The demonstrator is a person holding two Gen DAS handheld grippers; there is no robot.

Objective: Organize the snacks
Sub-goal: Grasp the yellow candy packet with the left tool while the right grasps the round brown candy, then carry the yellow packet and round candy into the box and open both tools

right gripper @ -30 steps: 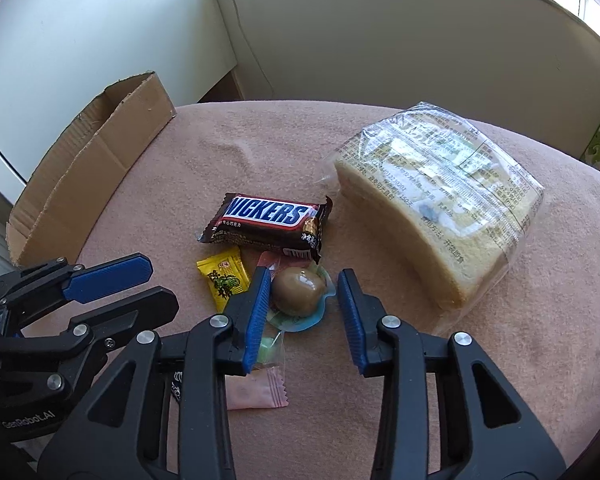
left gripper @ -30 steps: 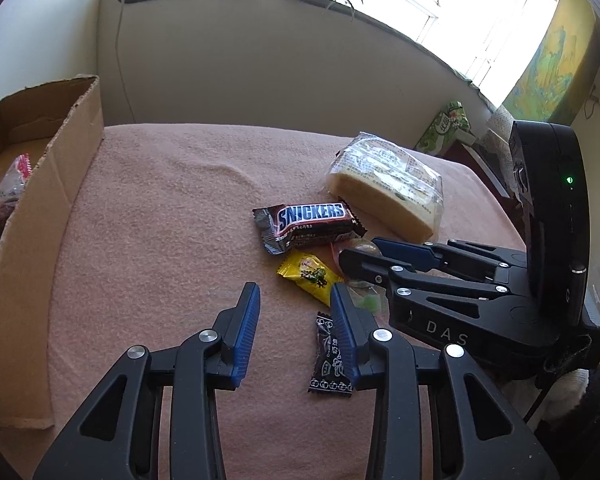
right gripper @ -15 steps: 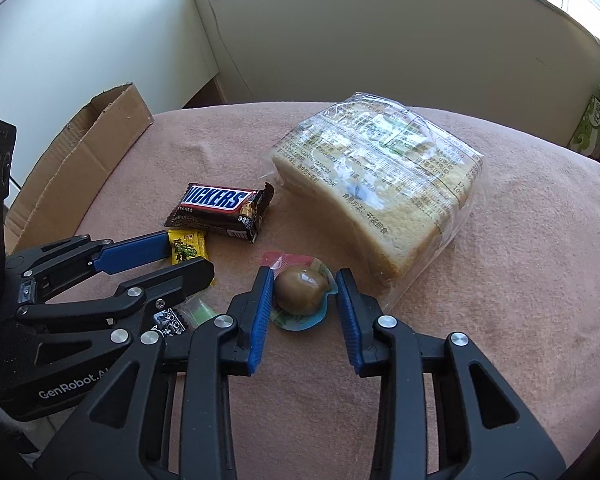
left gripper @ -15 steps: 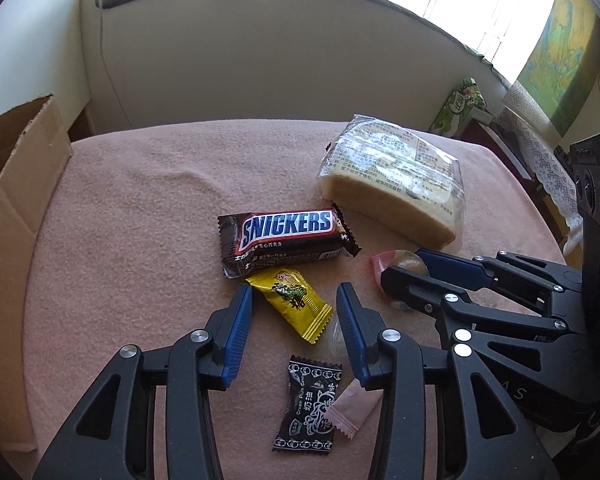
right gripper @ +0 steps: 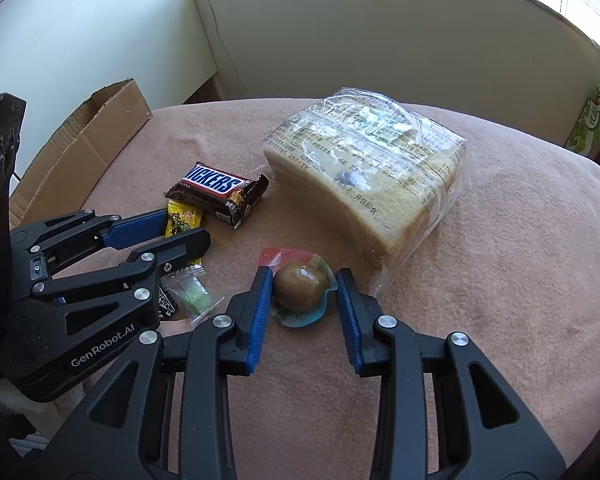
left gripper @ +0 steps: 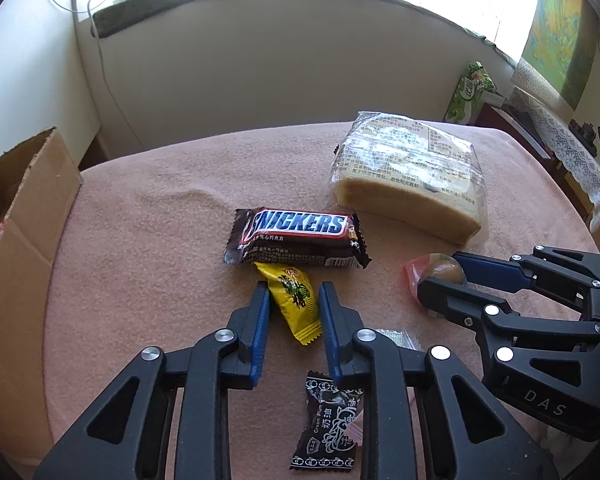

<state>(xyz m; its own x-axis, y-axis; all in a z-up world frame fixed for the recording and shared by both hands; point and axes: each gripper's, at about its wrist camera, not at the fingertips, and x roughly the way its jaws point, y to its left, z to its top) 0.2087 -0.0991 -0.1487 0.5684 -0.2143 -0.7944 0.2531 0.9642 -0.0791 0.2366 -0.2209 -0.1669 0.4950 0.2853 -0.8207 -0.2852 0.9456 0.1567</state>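
The left hand-held gripper (left gripper: pixel 294 300) stands released, its blue-padded jaws spread to either side of the small yellow foil candy sachet (left gripper: pixel 296 305) that lies flat on the pink-cloth worktop (left gripper: pixel 148 240), just below the brown Snickers bar (left gripper: pixel 298 237). The sachet sits lengthwise between the jaws, so closing them should pinch it across its narrow width. The right hand-held gripper (right gripper: pixel 302 294) is likewise released, straddling the brown round sweet in its clear blister with a red and blue backing (right gripper: pixel 300 292), close beside the clear-wrapped loaf of sliced bread (right gripper: pixel 374 184). Both tools appear lined up for a paired pick. The open cardboard box (left gripper: pixel 24 216) at the worktop's left edge is the likely destination. A black cream-plum candy wrapper (left gripper: pixel 328 426) and a clear-wrapped green sweet (right gripper: pixel 194 294) wait near the grippers.
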